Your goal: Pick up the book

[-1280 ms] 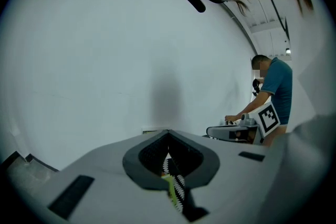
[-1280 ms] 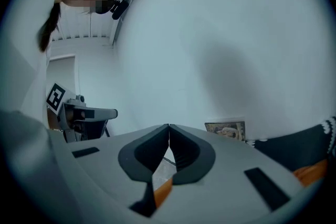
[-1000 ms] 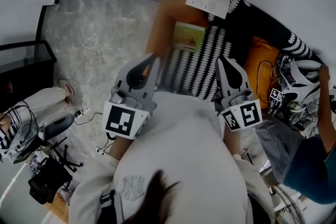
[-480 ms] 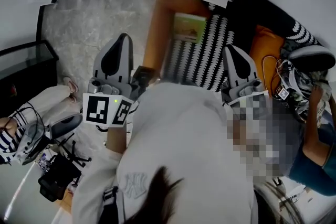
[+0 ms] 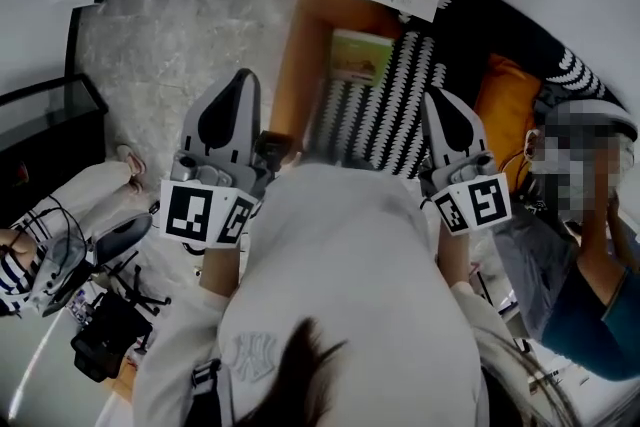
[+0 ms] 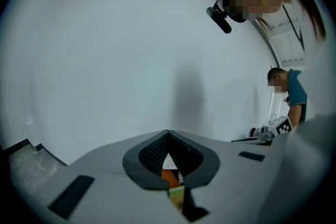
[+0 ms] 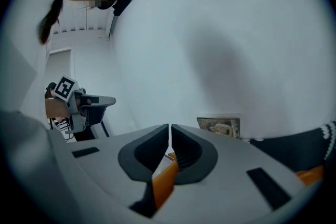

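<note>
Leftward swing of left grey two-jaw gripper (image 5: 241,77); it and right grey two-jaw gripper (image 5: 438,97) both pinched together, empty. Green-covered paperback book (image 5: 361,56) lies ahead on black-and-white zigzag throw (image 5: 380,125), untouched. Risk: closed jaws shove it.

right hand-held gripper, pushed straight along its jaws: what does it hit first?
Likely the white wall, just left of the book propped against it. The orange cushion sits below that line. Depth is unclear.
</note>
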Available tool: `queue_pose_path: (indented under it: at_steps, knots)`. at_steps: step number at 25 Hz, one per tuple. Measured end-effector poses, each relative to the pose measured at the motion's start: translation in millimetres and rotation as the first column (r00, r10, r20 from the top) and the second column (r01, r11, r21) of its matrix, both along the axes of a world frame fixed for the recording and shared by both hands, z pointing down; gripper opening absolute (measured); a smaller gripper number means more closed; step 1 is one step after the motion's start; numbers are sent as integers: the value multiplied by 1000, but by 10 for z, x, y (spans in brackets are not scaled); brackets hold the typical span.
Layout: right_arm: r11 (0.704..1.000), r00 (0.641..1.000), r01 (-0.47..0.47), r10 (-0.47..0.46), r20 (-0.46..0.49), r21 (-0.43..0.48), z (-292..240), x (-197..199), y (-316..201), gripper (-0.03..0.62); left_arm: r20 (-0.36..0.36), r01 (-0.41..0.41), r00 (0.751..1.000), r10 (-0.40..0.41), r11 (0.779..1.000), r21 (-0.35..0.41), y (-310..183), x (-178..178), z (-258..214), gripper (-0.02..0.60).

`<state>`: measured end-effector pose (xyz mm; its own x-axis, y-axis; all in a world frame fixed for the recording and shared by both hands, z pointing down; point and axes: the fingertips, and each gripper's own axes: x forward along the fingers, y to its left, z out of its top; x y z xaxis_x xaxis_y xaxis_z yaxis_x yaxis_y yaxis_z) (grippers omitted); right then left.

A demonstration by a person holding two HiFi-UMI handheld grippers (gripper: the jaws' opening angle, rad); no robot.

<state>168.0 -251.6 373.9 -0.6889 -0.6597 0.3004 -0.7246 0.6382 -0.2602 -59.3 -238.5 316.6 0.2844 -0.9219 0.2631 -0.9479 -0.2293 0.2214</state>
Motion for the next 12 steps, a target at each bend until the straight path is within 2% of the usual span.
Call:
queue_pose_path:
  at_steps: [8, 9, 11, 12]
  knots:
    - [997, 998, 46, -48, -35, -58, 399, -80, -199, 22, -4, -42, 999, 42, 998, -37, -210, 115, 155, 9]
    - [996, 998, 53, -56, -43, -66, 450, -91, -228, 36, -4, -45, 999, 45, 998, -40, -243, 124, 166, 9]
    - [994, 994, 72, -79, -74, -82, 568, -112, -295, 117, -7, -51, 999, 51, 998, -43, -316, 142, 180, 9]
    - [993, 991, 83, -92, -94, -87, 638, -117, -331, 127, -8, -53, 999, 53, 998, -46, -350, 153, 189, 9]
